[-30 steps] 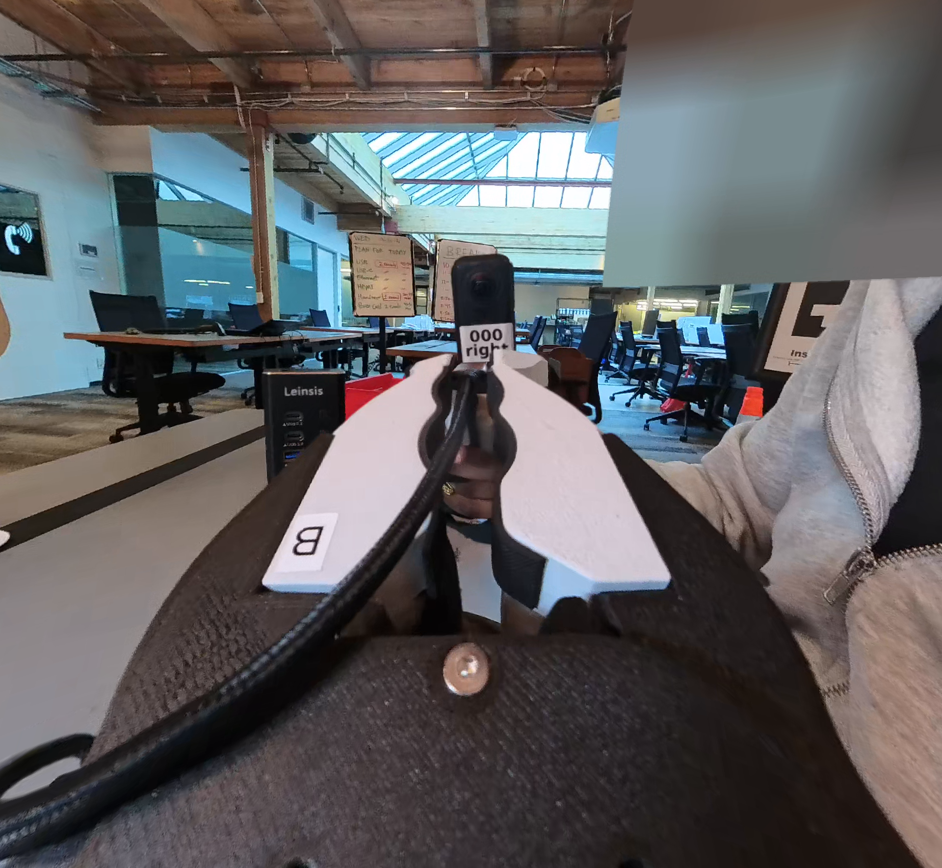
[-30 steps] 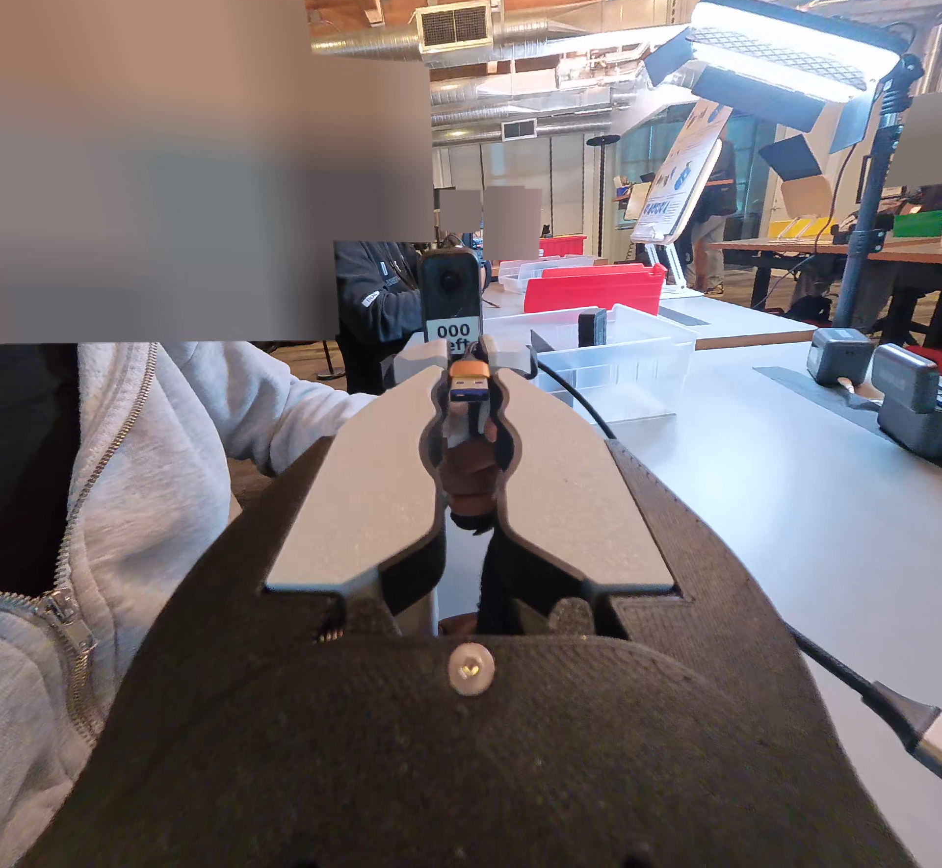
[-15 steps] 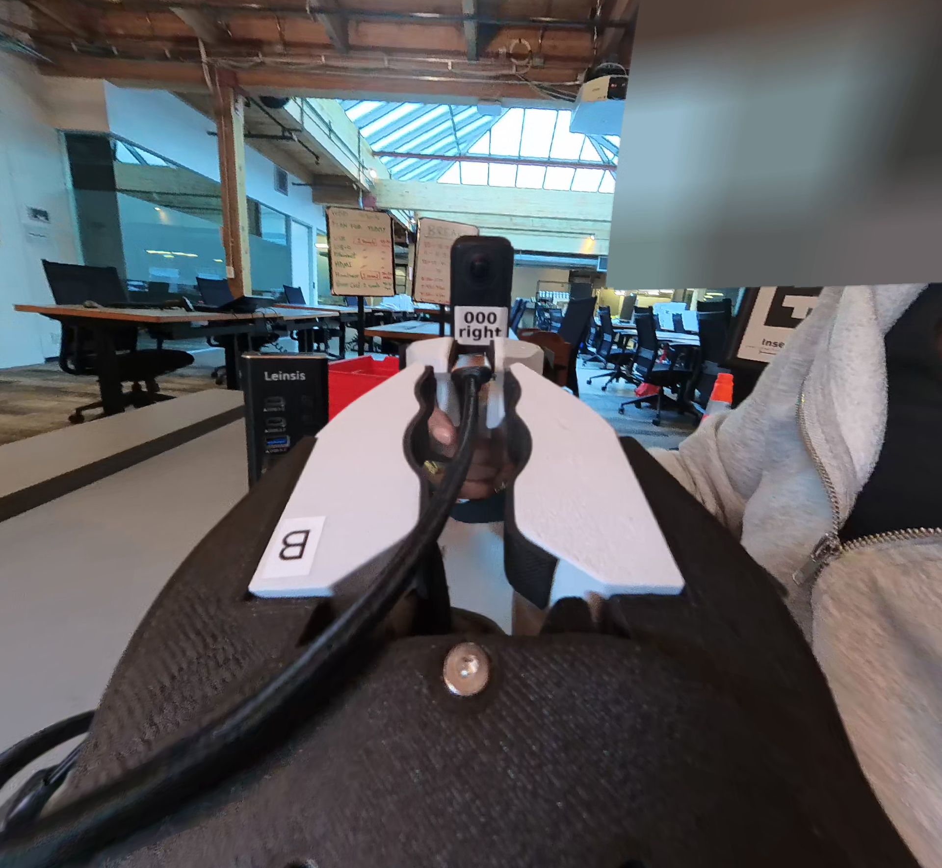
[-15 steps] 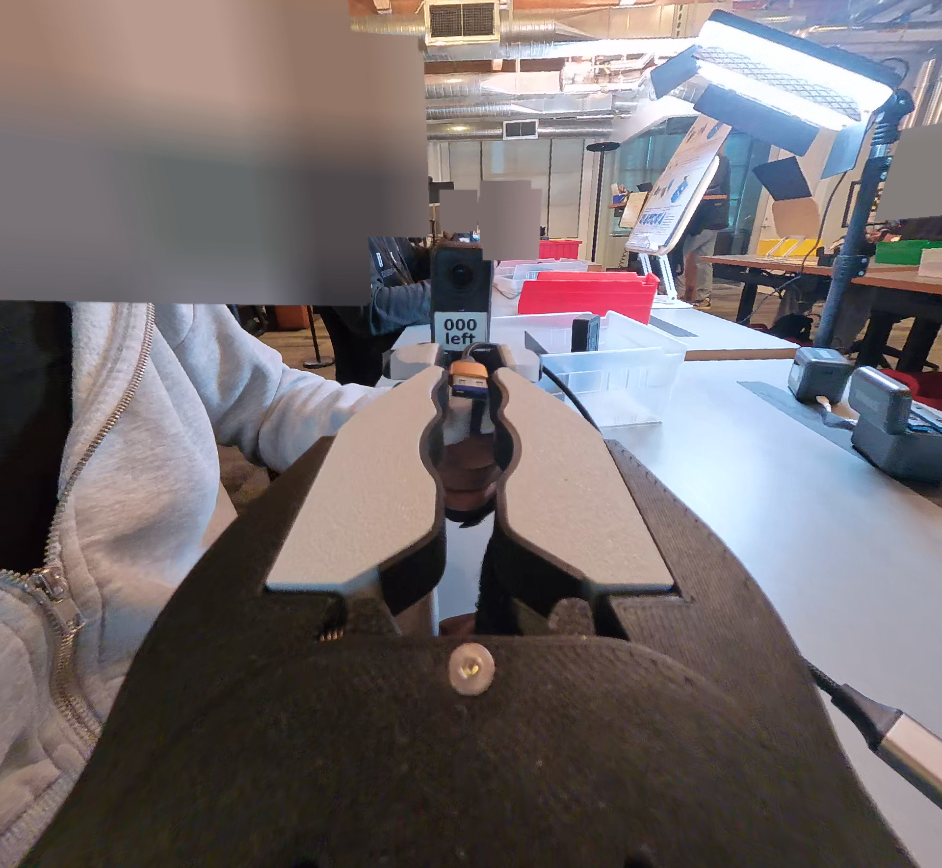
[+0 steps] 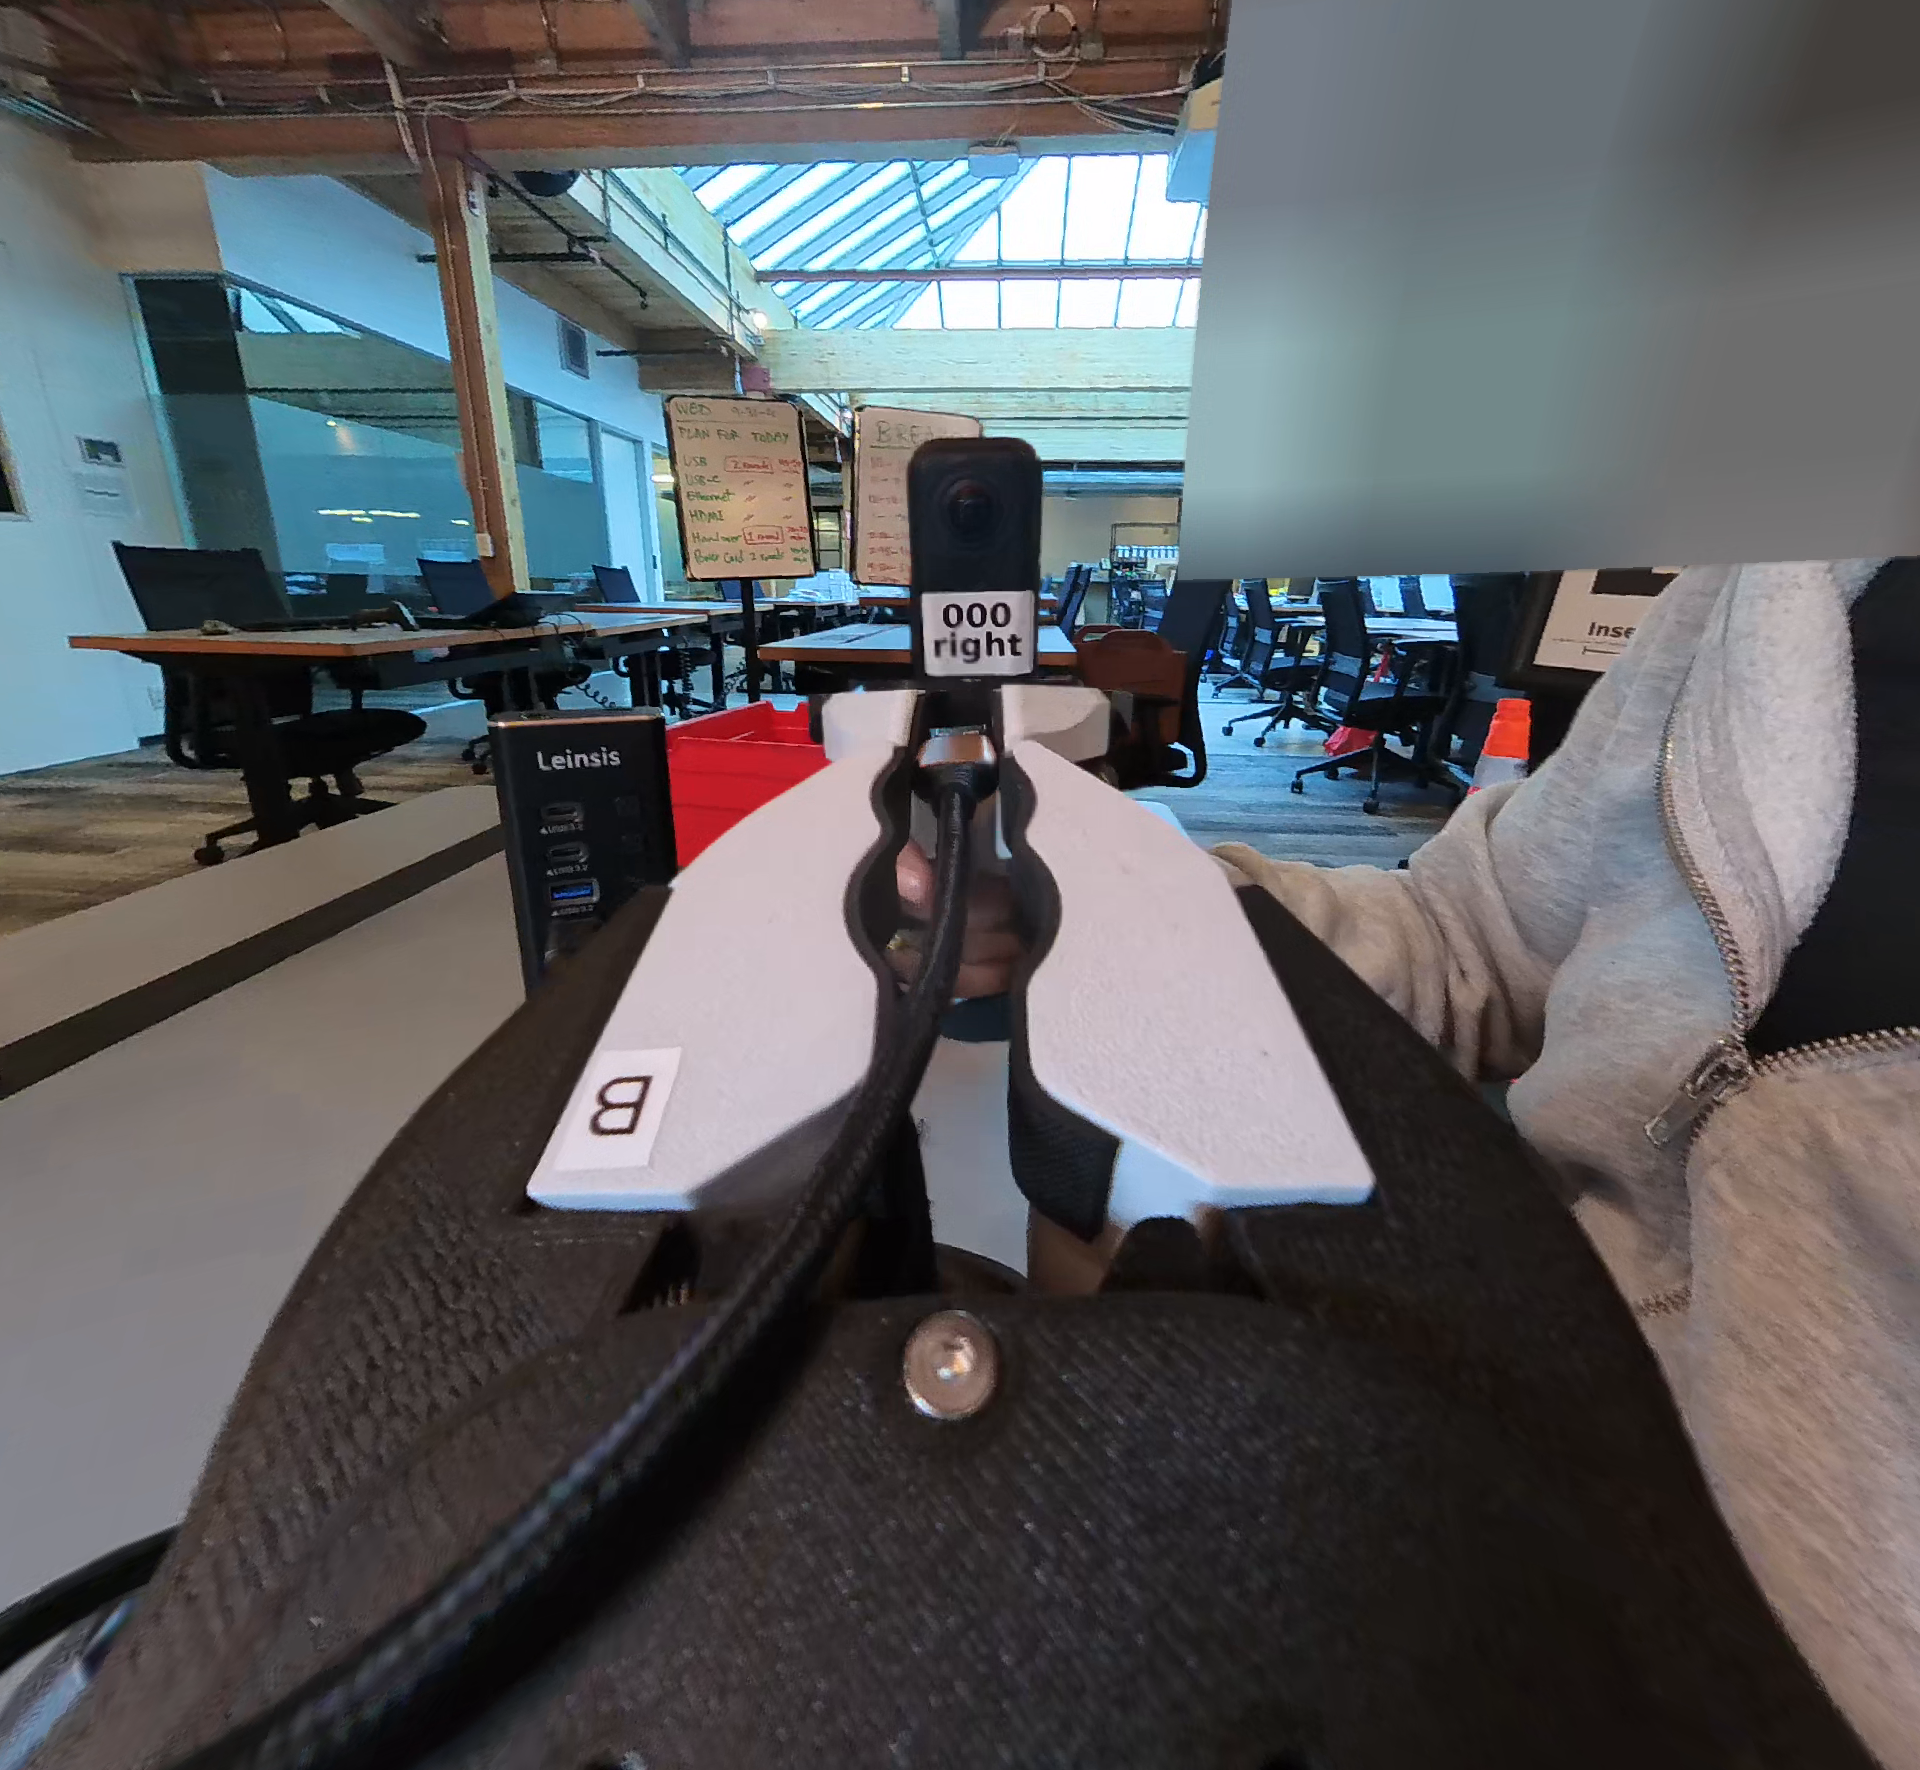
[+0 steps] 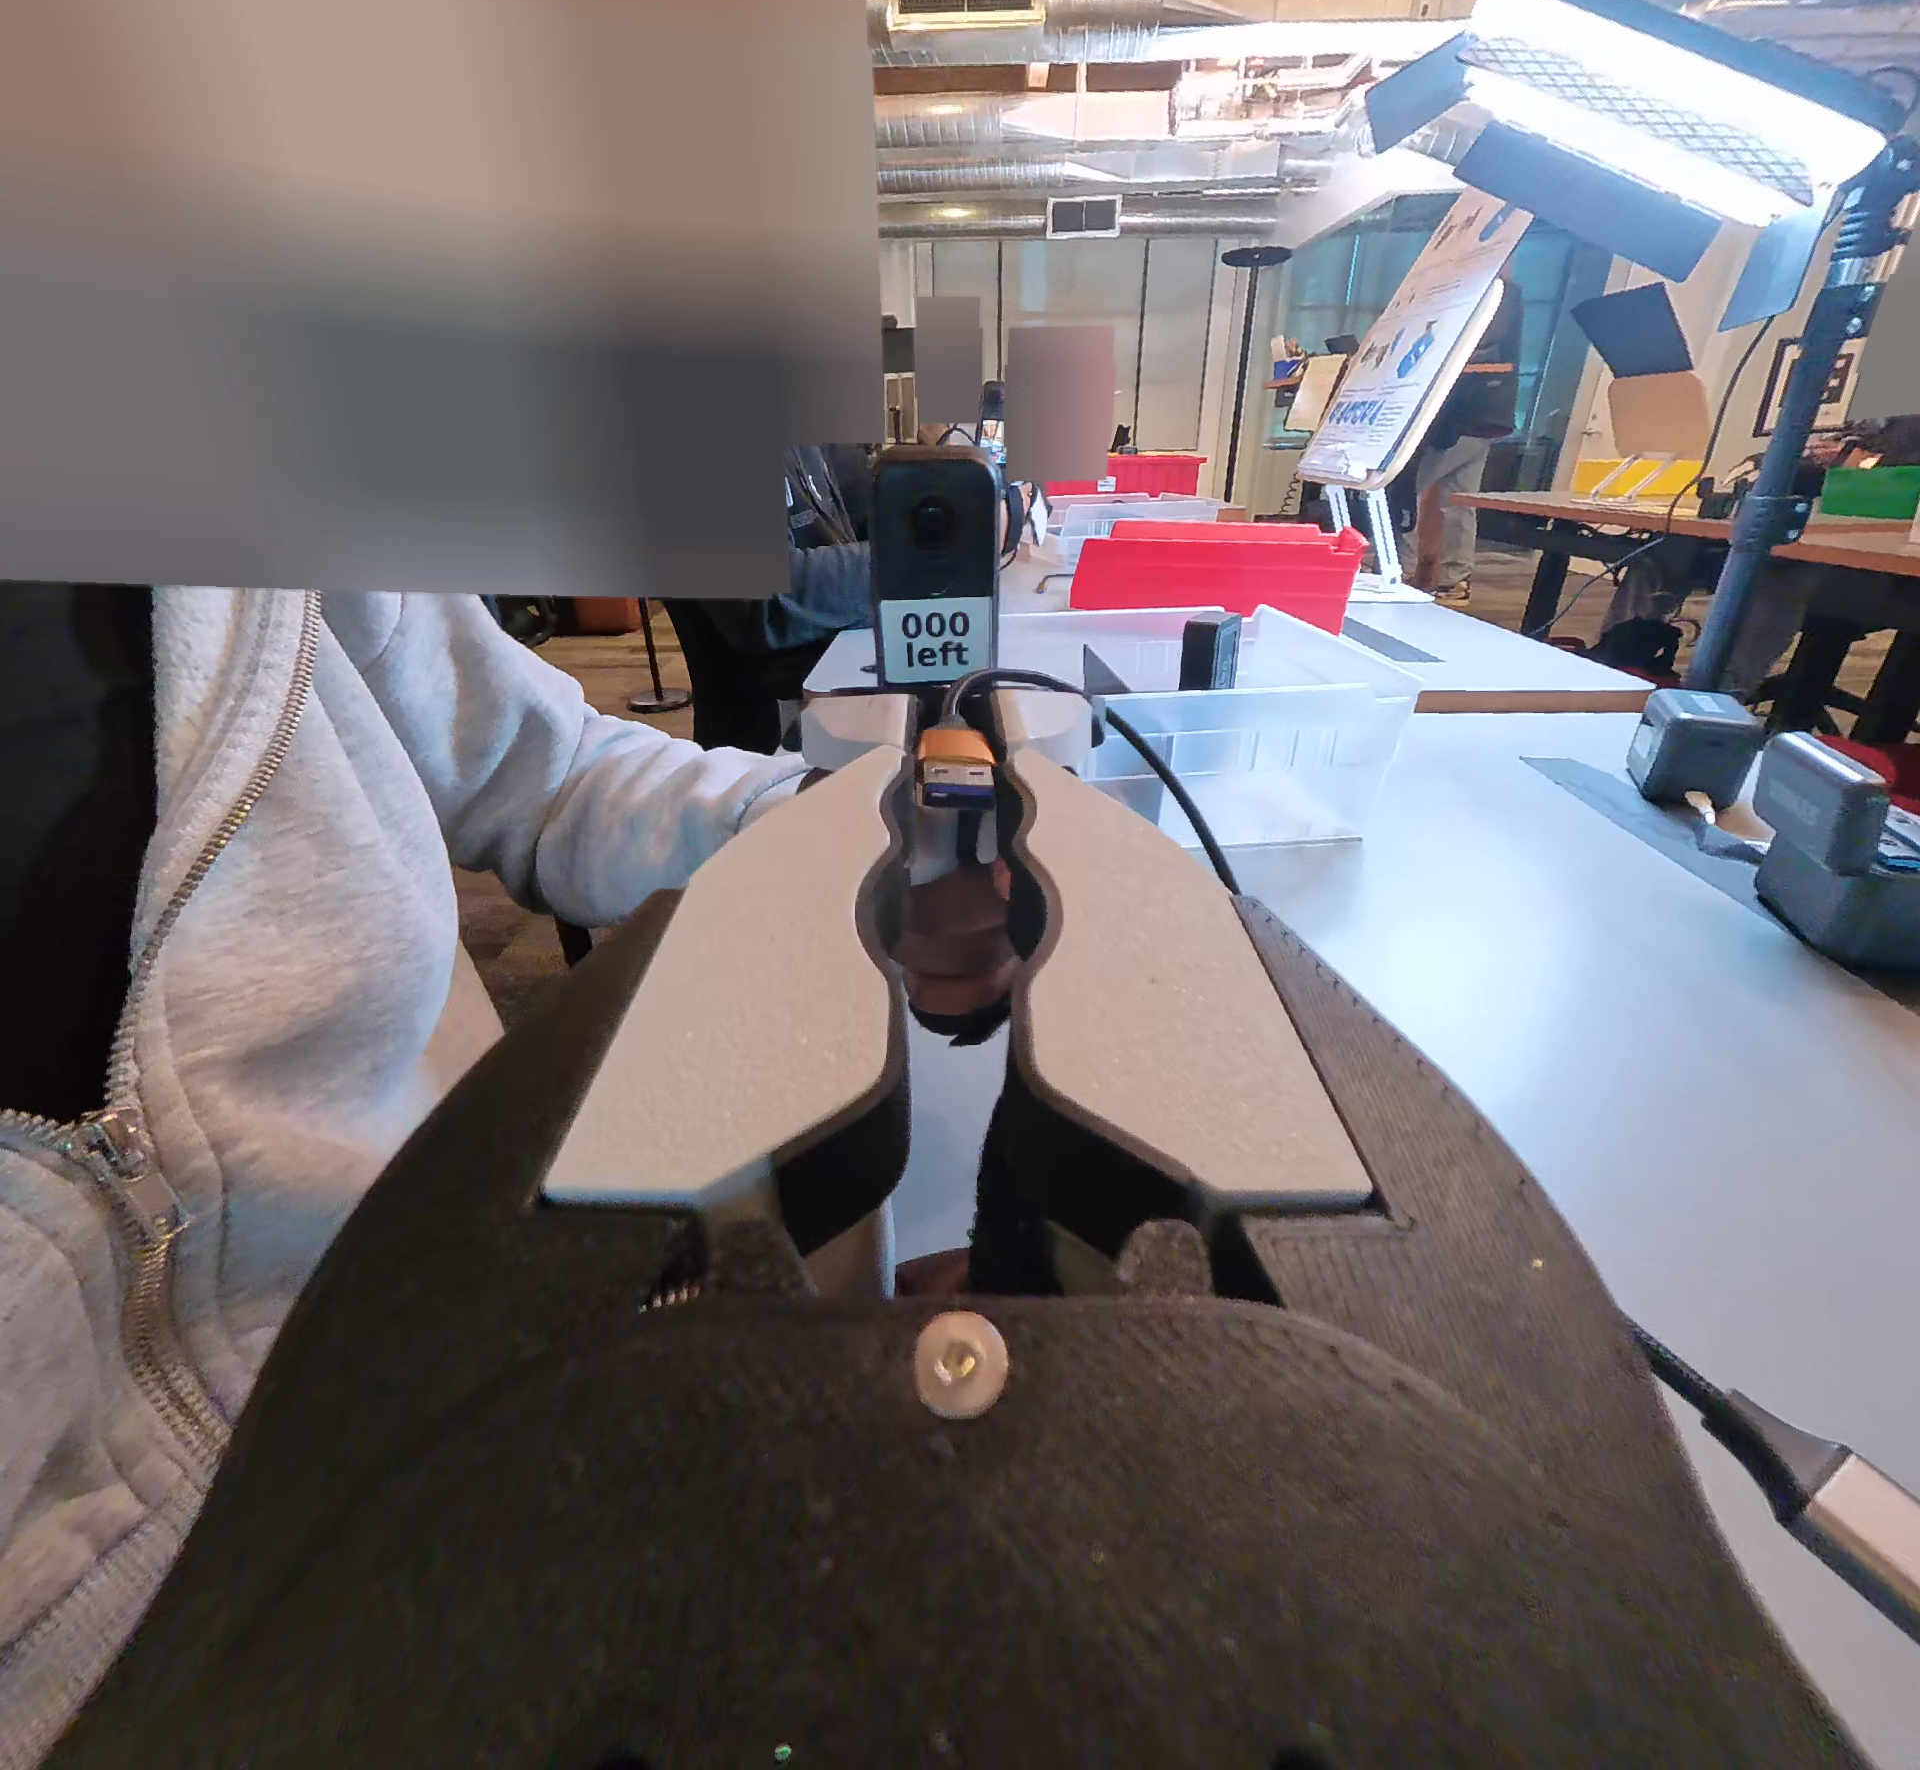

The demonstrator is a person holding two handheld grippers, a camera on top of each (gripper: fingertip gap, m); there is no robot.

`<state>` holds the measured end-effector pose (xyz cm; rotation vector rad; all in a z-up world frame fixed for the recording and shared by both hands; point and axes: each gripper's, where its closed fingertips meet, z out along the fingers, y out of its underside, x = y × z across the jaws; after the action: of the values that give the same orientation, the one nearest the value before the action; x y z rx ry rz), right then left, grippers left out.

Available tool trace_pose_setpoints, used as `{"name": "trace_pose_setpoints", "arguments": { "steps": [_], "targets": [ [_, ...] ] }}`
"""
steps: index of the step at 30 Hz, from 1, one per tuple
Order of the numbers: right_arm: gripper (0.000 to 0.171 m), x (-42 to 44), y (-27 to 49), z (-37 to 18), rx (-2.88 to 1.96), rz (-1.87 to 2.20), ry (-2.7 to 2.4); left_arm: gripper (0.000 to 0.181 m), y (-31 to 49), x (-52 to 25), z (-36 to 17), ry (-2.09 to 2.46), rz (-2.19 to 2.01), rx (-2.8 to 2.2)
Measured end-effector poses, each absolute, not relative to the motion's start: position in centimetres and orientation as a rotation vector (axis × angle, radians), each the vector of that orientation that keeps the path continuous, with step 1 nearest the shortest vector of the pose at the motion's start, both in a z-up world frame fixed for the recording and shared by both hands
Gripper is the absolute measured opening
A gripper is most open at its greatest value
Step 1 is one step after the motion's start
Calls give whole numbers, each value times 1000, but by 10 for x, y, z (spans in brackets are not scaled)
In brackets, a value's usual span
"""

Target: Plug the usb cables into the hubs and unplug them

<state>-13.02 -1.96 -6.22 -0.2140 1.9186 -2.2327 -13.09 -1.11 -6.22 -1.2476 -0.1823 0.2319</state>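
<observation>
My two grippers meet tip to tip above the white table (image 6: 1558, 1045). My left gripper (image 5: 957, 733) has white fingers and is shut on a black braided cable (image 5: 914, 993). The cable runs back over the gripper's body, and its metal connector (image 5: 954, 752) sits at the fingertips. My right gripper (image 6: 951, 738) has grey fingers and is shut on an orange USB plug (image 6: 954, 764) whose blue-lined mouth faces the right wrist camera. A thin black cable (image 6: 1164, 785) loops from the plug down to the right. A black upright hub (image 5: 577, 827) stands on the table left of my left gripper.
Two grey hubs (image 6: 1704, 754) (image 6: 1829, 847) sit at the table's right edge. Clear bins (image 6: 1247, 744) and red bins (image 6: 1216, 567) stand behind the grippers. Another cable end with a silver connector (image 6: 1860, 1533) lies near my right gripper. The person's grey sleeve (image 5: 1455, 920) is close. My two grippers' fingertips are within a few centimetres of each other.
Both grippers have stayed tip to tip and drifted a little. The braided cable now lies straighter between the left fingers. A cable loop now shows above the orange plug.
</observation>
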Motion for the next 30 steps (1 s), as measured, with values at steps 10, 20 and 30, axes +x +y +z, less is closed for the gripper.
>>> {"name": "trace_pose_setpoints", "arguments": {
  "steps": [10,20,30],
  "targets": [
    [28,-144,-13,-53,-164,-2348,1943,15,-13,-138,-63,-200,327,-1250],
    [67,-277,64,-60,836,-2584,2310,16,-30,-153,-55,-235,747,-1229],
    [29,-301,44,-119,1086,-2297,2579,16,17,-143,-92,-136,883,-1466]
  ]
}}
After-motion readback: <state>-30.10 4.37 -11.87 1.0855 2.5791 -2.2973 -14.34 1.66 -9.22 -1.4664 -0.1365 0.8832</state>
